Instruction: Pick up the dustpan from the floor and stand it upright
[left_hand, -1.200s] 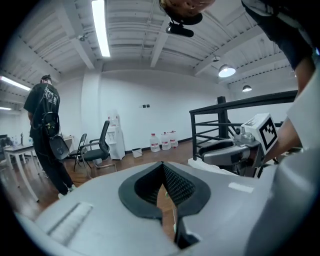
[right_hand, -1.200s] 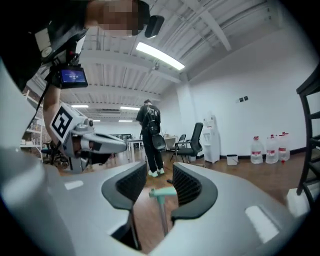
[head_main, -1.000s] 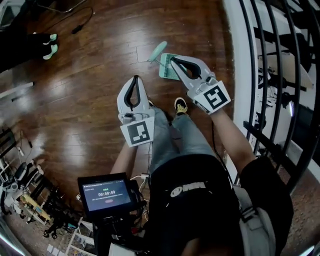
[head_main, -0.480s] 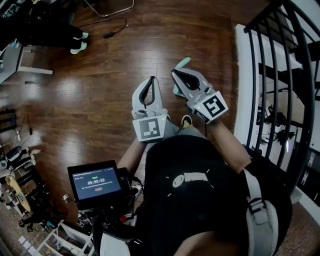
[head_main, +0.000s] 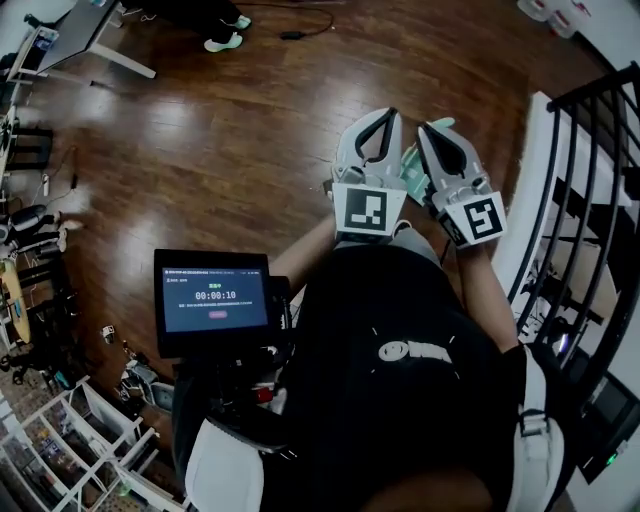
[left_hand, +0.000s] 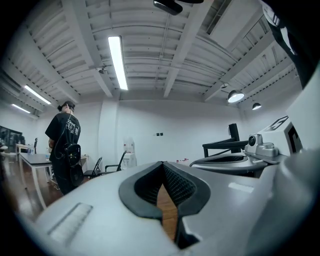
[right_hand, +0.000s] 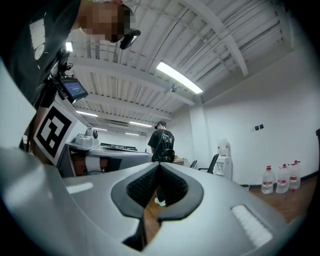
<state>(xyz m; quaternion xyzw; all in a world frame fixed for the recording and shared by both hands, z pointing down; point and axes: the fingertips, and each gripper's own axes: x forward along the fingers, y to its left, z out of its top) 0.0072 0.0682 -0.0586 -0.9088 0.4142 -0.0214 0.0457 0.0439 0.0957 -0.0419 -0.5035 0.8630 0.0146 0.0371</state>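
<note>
The mint-green dustpan lies on the wooden floor far below, and only a sliver of it shows between my two grippers in the head view. My left gripper is held level in front of my chest, shut and empty. My right gripper sits close beside it on the right, also shut with nothing in it. In the left gripper view the left gripper has its dark pads meeting at the tips, with the room beyond. In the right gripper view the right gripper shows the same. Neither gripper touches the dustpan.
A black metal railing on a white ledge runs along the right. A desk and someone's shoes are at the far left. A person in black stands by a table. Water bottles line the wall.
Both grippers have risen and drawn together side by side. The floor has dropped farther away, and the dustpan, once plain beside the right gripper, is now mostly hidden behind them.
</note>
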